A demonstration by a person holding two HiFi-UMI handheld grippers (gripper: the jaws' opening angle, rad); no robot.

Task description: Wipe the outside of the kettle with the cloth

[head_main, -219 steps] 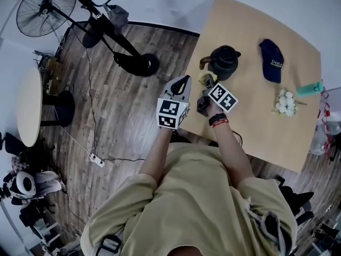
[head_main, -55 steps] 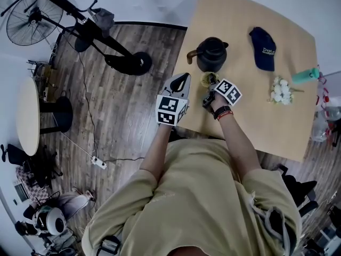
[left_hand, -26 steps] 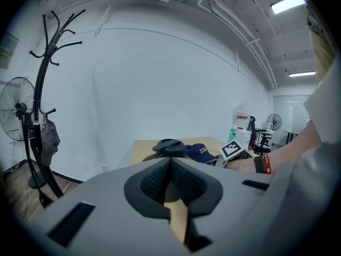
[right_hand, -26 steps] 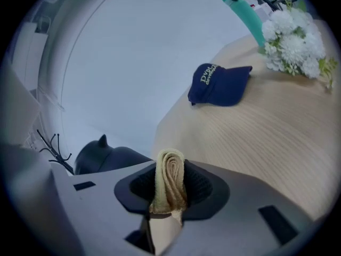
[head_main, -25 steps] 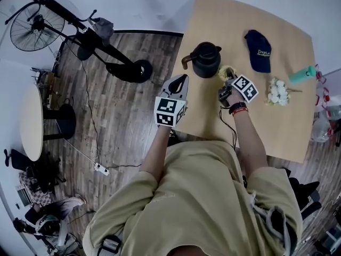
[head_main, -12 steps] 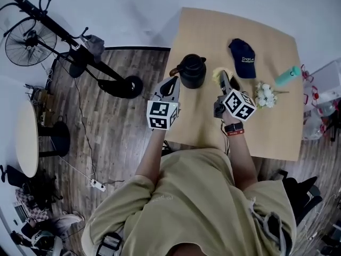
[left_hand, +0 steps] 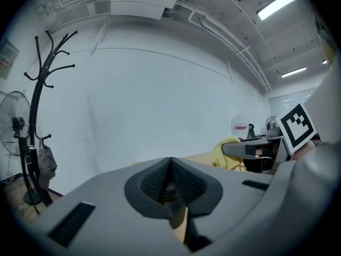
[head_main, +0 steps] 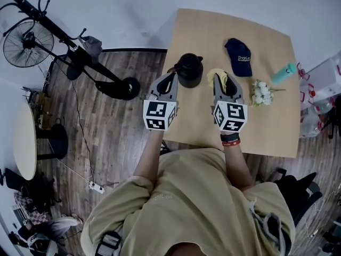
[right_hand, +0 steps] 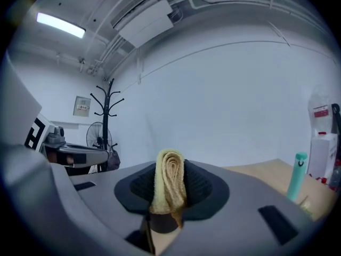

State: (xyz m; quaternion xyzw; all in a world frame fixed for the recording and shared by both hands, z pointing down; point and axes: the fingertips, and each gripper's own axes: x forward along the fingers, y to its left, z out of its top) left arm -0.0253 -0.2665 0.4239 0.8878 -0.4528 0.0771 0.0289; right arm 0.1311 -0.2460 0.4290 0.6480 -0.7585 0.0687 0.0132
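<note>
Pulling back is what the right gripper [head_main: 219, 80] has just done. A second ago its folded yellow cloth [right_hand: 169, 181] was up by the right flank of the squat black kettle with a brown handle [head_main: 189, 70]. Now it hangs level, just right of the kettle and seemingly clear of it, pointing at the far wall. Its jaws stay clenched on the cloth, a thick fold standing up between the pads. The left gripper [head_main: 171, 79] hovers just left of the kettle, jaws pressed together with nothing in them, much as before. The kettle stands upright toward the left edge of the light wooden table [head_main: 213, 127], with neither tool steadying it. From where I stand, that reads as a wiping pass ended or paused. Any more rubbing means bringing the cloth back onto the kettle's body.
</note>
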